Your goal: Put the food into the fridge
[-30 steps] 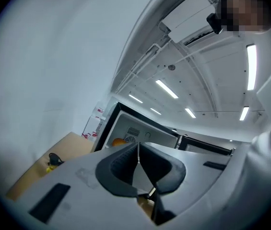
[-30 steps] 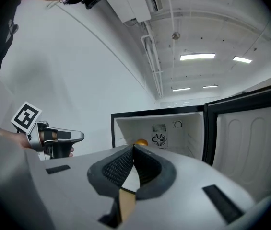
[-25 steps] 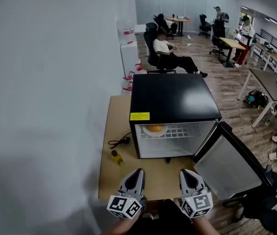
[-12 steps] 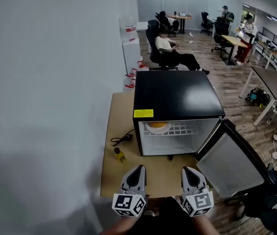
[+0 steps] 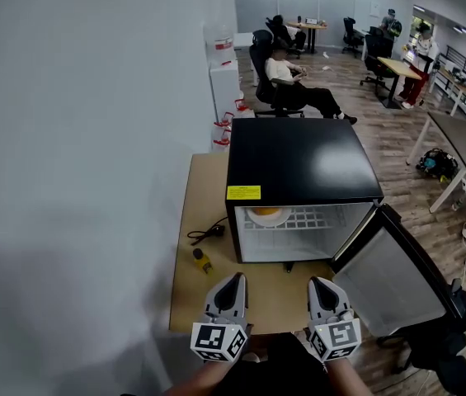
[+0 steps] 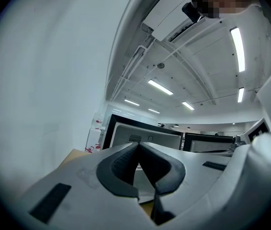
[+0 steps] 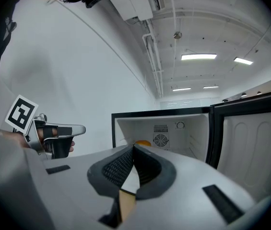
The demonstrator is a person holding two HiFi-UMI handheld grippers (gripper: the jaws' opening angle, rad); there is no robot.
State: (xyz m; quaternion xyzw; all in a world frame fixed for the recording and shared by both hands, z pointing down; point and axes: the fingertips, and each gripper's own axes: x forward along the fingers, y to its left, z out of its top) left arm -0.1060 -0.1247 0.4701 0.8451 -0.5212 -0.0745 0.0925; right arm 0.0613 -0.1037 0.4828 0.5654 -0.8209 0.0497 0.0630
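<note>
1. Head view: the orange food [image 5: 265, 214] sits on the shelf inside the open fridge [image 5: 303, 167], with the left gripper [image 5: 233, 283] and right gripper [image 5: 321, 287] hovering in front.
2. Left gripper view: jaws pressed together, nothing between them.
3. Right gripper view: jaws together, empty too. The food looks stowed, so the next move is probably swinging the door [image 7: 253, 140] closed.

One fridge [image 5: 303, 159], one orange food [image 5: 265, 213], two tongs [image 5: 234, 277] [image 5: 318, 281], one table [image 5: 195, 209]

Plain grey wall [image 5: 76, 139] left; wood-plank floor [image 5: 381, 147], desks [image 5: 455, 134], office chairs [image 5: 259, 68], ceiling strip lights [image 7: 198, 57]
</note>
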